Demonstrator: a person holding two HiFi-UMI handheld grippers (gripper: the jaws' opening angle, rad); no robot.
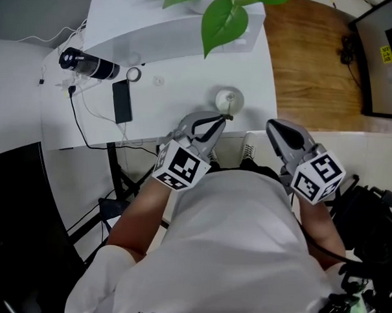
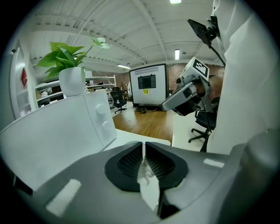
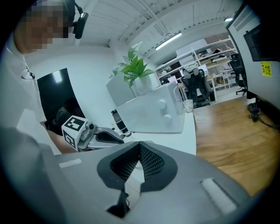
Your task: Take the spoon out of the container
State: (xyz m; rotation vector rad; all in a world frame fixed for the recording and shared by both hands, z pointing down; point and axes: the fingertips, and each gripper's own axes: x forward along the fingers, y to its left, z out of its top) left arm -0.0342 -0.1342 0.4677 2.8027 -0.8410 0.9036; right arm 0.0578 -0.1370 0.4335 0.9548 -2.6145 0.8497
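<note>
A black phone point(image 1: 122, 101), a dark bottle point(image 1: 90, 63) and a tape roll point(image 1: 133, 74) lie far left on the white table point(image 1: 185, 107), well apart from the round container point(image 1: 229, 96). A white box point(image 1: 169, 22) with a plant point(image 1: 223, 19) stands at the far edge. Wooden floor point(image 1: 310, 67) lies right. The spoon point(image 1: 229, 108) sits in the container. The left claw point(image 1: 218, 121), open only a narrow slit and grasping nothing, hovers at the container's near rim. The right claw point(image 1: 278, 131) is clenched and empty.

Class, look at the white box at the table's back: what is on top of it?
A leafy green plant in a white pot rises over the white box. The box's edge covers the pot's base, so where it rests cannot be seen.
</note>
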